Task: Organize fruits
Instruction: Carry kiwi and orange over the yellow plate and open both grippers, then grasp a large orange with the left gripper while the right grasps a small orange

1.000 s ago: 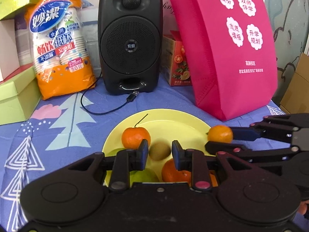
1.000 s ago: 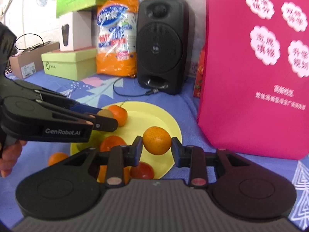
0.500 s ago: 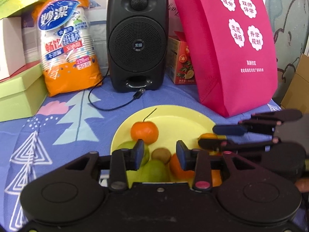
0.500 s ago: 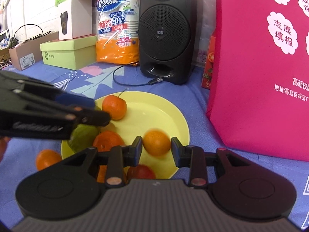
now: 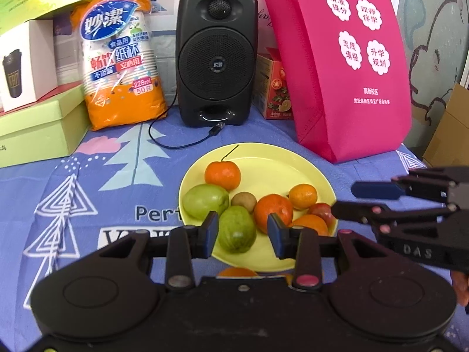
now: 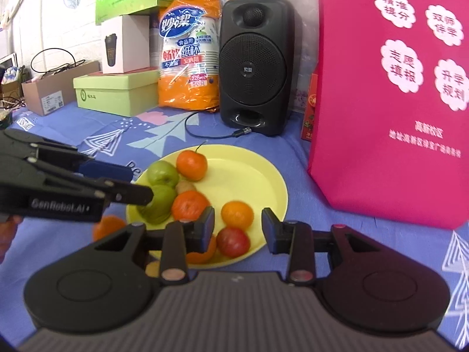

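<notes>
Released since the earlier frame, the small orange (image 6: 236, 212) now rests on the yellow plate (image 6: 263, 176) beside the red fruit (image 6: 233, 242); right gripper (image 6: 237, 227) – jaws opening, nothing between them. Left gripper (image 5: 242, 233) – jaws spread, empty, above the plate's near rim.

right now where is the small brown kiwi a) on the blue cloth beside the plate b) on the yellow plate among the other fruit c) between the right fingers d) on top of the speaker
b: the kiwi lies on the yellow plate, between the green fruit and an orange; neither gripper holds it.
</notes>
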{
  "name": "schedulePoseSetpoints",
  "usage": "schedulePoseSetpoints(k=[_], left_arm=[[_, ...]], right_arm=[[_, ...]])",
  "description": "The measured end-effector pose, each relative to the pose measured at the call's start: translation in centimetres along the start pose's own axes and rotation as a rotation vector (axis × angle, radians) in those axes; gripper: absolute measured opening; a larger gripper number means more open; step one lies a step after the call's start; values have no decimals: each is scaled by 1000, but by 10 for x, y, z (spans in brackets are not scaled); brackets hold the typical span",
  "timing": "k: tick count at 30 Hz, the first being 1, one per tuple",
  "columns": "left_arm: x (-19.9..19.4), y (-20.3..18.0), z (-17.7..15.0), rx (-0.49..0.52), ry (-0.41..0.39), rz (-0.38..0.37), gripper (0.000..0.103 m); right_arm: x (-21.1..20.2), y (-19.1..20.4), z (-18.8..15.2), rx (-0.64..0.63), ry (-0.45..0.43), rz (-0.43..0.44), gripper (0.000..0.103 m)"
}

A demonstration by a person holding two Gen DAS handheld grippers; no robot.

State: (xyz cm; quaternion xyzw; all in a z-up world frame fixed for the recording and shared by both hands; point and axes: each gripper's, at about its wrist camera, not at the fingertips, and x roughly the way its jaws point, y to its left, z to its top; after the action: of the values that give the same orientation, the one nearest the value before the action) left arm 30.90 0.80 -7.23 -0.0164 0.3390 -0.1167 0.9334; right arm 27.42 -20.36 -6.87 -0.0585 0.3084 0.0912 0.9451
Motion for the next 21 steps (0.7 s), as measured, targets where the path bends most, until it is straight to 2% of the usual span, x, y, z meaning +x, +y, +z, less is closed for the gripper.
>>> schedulePoseSetpoints(k=[3, 5, 12, 16, 21], left_arm=[[-17, -2, -9, -5, -14, 4, 40], [-29, -2, -18, -11, -23, 8, 46], [-53, -2, -67, -19, -1, 33, 46], [-48, 0, -87, -39, 25, 26, 46], [-26, 2, -85, -29, 27, 38, 46]], right_arm=[[-15, 5, -13, 16, -1, 7, 34], [-25, 10, -23, 26, -3, 15, 34], [-50, 28, -58, 48, 7, 46, 39], [-58, 38, -74, 57, 16, 65, 43], [-60, 50, -86, 49, 42, 90, 44]])
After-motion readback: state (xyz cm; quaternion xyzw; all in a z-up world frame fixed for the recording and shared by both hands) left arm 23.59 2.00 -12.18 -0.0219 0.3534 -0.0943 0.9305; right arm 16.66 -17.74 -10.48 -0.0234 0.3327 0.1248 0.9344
